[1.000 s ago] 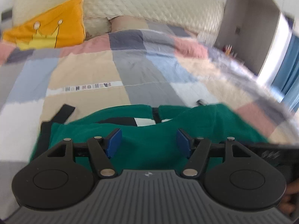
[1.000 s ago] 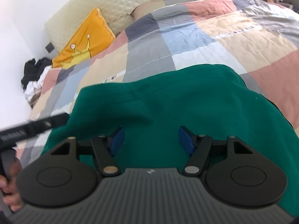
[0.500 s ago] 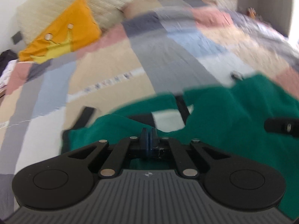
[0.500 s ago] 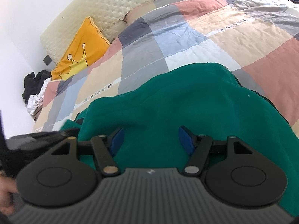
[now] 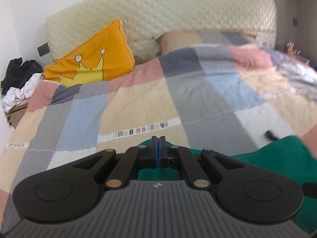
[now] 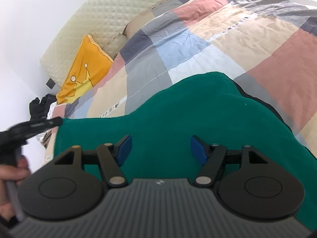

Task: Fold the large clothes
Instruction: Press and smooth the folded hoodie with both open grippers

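Pinching a raised peak of the large green fleece garment point(image 5: 281, 150), the left gripper point(image 5: 158, 148) has its jaws pressed together, the cloth edge showing just behind and to either side of the blue pads. From the right wrist view, the same left gripper point(image 6: 42, 124) appears as a blurred black shape at the garment's left corner, where the fabric is lifted off the bed.

The right gripper point(image 6: 159, 148) has its jaws apart and opening a little, hovering over the middle of the green garment point(image 6: 198, 119); fabric lies under and between the blue pads point(image 6: 124, 148), but neither pad presses on it. A hand point(image 6: 11, 173) around a handle shows far left of these jaws.

Beyond the jaws, the garment spreads over a patchwork checked quilt point(image 5: 138, 107) in pink, beige, grey and blue squares covering the bed. Farther out, an orange cushion with a yellow crown print point(image 5: 93, 59) leans against a cream quilted headboard point(image 5: 178, 17). Left of the cushion, a heap of black and white clothes point(image 5: 17, 81) sits beside the bed, near the white wall.
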Demonstrator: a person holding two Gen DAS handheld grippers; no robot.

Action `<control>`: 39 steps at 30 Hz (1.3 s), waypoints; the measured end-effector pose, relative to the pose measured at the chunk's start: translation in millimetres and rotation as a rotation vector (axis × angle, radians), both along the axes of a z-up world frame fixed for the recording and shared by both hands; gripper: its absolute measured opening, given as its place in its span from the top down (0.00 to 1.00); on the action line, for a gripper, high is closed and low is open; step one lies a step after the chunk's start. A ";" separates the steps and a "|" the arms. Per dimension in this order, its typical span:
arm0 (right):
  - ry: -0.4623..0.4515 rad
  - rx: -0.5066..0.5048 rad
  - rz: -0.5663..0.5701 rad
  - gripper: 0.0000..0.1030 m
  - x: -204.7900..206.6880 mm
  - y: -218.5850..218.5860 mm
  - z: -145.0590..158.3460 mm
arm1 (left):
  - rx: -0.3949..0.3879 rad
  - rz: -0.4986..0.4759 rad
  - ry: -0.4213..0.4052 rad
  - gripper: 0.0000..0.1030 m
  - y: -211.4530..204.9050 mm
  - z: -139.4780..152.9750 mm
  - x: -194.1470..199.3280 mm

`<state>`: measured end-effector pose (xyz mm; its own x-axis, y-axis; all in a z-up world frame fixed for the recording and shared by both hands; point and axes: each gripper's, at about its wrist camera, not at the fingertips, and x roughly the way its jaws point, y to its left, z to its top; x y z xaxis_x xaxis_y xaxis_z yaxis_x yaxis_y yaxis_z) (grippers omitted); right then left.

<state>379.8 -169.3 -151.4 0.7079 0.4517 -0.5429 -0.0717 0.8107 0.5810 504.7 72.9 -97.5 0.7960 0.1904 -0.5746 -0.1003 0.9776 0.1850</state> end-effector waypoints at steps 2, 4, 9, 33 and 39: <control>0.002 -0.003 0.009 0.33 0.4 0.7 -3.1 | 0.017 0.015 0.042 0.99 -0.8 -20.9 12.7; 0.001 -0.024 0.018 0.33 1.5 4.5 -9.0 | 0.026 0.022 0.083 1.00 0.6 -43.6 21.6; -0.029 -0.136 0.050 0.33 6.9 21.2 -17.9 | -0.035 0.053 0.166 1.00 25.8 -79.8 37.3; -0.219 -0.252 0.053 0.34 -51.4 31.3 25.6 | -0.176 -0.074 0.009 0.67 1.1 18.9 -134.0; -0.235 -0.301 0.120 0.34 -91.9 42.1 41.6 | -0.161 -0.097 -0.054 0.67 -9.7 33.0 -201.8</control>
